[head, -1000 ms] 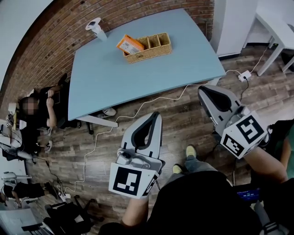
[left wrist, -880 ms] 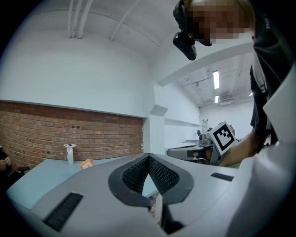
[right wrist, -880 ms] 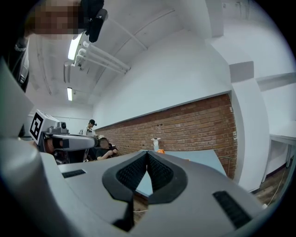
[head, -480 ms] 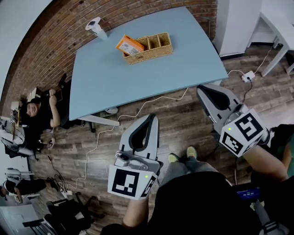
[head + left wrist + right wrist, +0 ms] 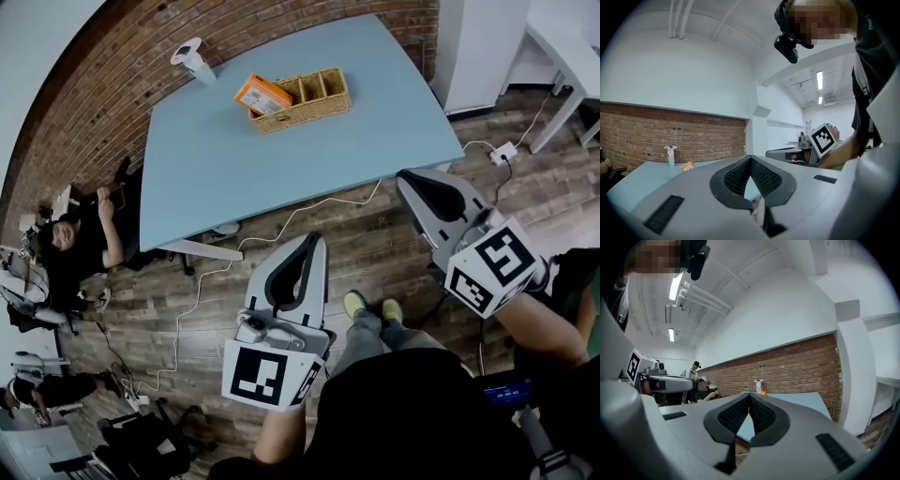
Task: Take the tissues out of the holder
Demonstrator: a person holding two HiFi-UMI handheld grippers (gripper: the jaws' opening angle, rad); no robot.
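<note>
An orange tissue pack (image 5: 262, 94) stands in the left end of a wicker holder (image 5: 317, 101) at the far side of the light blue table (image 5: 281, 159). My left gripper (image 5: 316, 236) hovers over the wooden floor, well short of the table, its jaws shut with nothing between them. My right gripper (image 5: 403, 178) is near the table's front right corner, also shut and empty. In the left gripper view the left gripper (image 5: 751, 158) points level at the table, and the tissue pack (image 5: 687, 166) shows small. The right gripper (image 5: 749, 394) points level at the brick wall.
A white dispenser (image 5: 192, 56) stands at the table's far left corner. A white cable (image 5: 281, 225) runs across the floor to a power strip (image 5: 502, 152). A person (image 5: 80, 239) sits by the brick wall at left. A white table leg (image 5: 562, 103) is at the right.
My right gripper has edged a little toward the table's corner. The feet below have shifted forward. The left gripper has stayed about where it was.
</note>
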